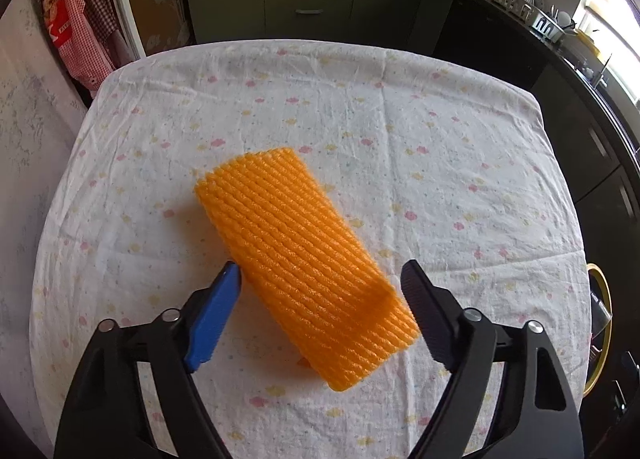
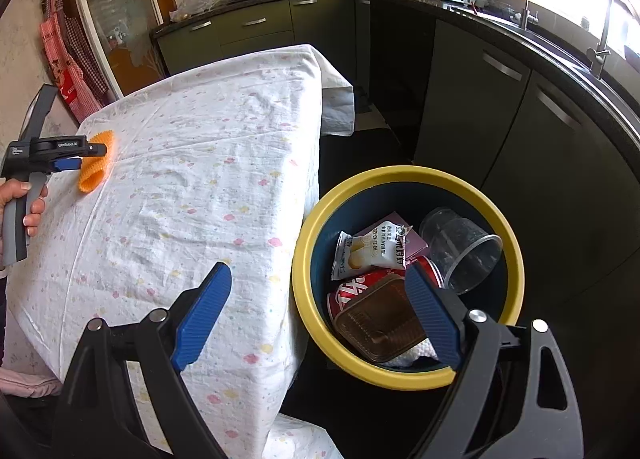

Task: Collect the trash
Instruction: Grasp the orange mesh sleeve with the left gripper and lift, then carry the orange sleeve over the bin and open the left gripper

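Note:
An orange foam net sleeve [image 1: 296, 243] lies slantwise on the flowered tablecloth [image 1: 400, 119]. My left gripper [image 1: 321, 273] points down over its near half, open, with the sleeve between the jaws and each pad close to one long edge. The right wrist view shows the same sleeve [image 2: 94, 175] at the table's far left under the left gripper [image 2: 86, 157], which a hand [image 2: 28, 203] holds. My right gripper [image 2: 318, 271] hangs open over the yellow-rimmed bin [image 2: 400, 173] with nothing between its fingers.
The bin stands on the dark floor beside the table's right edge and holds a red can [image 2: 360, 287], a clear plastic cup [image 2: 460, 247], a snack wrapper [image 2: 368, 251] and a brown lid [image 2: 380, 323]. Dark kitchen cabinets [image 2: 500, 107] run behind and to the right.

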`<state>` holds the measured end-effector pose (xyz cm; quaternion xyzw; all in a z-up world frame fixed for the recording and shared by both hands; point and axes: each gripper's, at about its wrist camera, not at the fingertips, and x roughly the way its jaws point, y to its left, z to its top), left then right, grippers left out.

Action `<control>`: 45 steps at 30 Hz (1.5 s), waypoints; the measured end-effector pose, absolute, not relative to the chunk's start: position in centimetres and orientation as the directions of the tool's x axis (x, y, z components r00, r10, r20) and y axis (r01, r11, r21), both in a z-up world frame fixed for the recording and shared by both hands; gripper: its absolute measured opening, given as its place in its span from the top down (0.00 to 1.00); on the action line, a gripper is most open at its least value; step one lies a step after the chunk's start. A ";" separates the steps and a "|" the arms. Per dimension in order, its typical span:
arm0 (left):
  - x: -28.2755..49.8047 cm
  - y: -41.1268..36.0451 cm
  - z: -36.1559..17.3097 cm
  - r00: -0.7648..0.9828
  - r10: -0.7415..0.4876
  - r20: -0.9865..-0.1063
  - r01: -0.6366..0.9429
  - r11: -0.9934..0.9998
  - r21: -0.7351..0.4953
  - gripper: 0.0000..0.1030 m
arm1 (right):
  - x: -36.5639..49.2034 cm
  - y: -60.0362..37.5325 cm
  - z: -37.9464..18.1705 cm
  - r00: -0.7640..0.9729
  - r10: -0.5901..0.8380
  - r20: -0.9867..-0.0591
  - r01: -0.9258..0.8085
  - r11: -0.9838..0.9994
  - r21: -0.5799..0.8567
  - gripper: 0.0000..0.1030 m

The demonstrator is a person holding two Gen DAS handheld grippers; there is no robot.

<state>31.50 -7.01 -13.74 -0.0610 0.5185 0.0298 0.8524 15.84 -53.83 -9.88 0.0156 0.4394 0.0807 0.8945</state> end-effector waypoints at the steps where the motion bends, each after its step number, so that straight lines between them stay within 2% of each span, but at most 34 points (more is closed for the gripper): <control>1: 31.6 -7.2 -13.9 0.458 -0.010 -0.889 -0.112 0.991 -0.069 0.28 | 15.9 -53.9 -10.0 0.600 0.159 -0.784 -0.130 0.986 0.101 0.19; 4: 31.6 -7.3 -13.8 0.462 -0.006 -0.887 -0.113 0.991 -0.065 0.42 | 15.9 -54.0 -10.0 0.599 0.166 -0.783 -0.131 0.985 0.109 0.19; 5: 31.6 -7.3 -13.7 0.468 -0.008 -0.884 -0.109 0.992 -0.066 0.51 | 15.9 -54.1 -10.0 0.600 0.167 -0.782 -0.131 0.985 0.111 0.19; 7: 31.6 -7.4 -13.6 0.475 -0.006 -0.880 -0.102 0.993 -0.062 0.62 | 15.8 -54.1 -10.0 0.603 0.167 -0.780 -0.129 0.985 0.112 0.19; 8: 31.6 -7.3 -13.5 0.480 -0.011 -0.877 -0.094 0.993 -0.064 0.72 | 15.8 -54.2 -9.9 0.604 0.168 -0.779 -0.128 0.985 0.113 0.19; 13: 30.7 -7.9 -12.3 0.511 -0.022 -0.859 -0.038 0.998 -0.048 0.83 | 15.6 -54.4 -9.7 0.611 0.169 -0.773 -0.124 0.985 0.118 0.19; 22: 27.5 -10.7 -8.4 0.583 -0.076 -0.809 0.093 0.995 -0.026 0.85 | 15.0 -54.4 -9.1 0.623 0.165 -0.765 -0.121 0.986 0.114 0.19; 30: 23.4 -16.4 -4.1 0.617 -0.190 -0.763 0.288 0.958 -0.006 0.85 | 13.6 -56.9 -8.4 0.659 0.099 -0.746 -0.039 0.994 0.098 0.19; 38: 21.8 -27.0 -1.9 0.575 -0.334 -0.747 0.518 0.855 0.017 0.85 | 11.4 -61.3 -8.4 0.678 0.024 -0.735 0.079 0.991 0.106 0.19; 45: 22.1 -37.7 -3.7 0.474 -0.411 -0.779 0.678 0.735 0.025 0.84 | 10.5 -63.6 -9.0 0.674 0.012 -0.739 0.118 0.985 0.124 0.19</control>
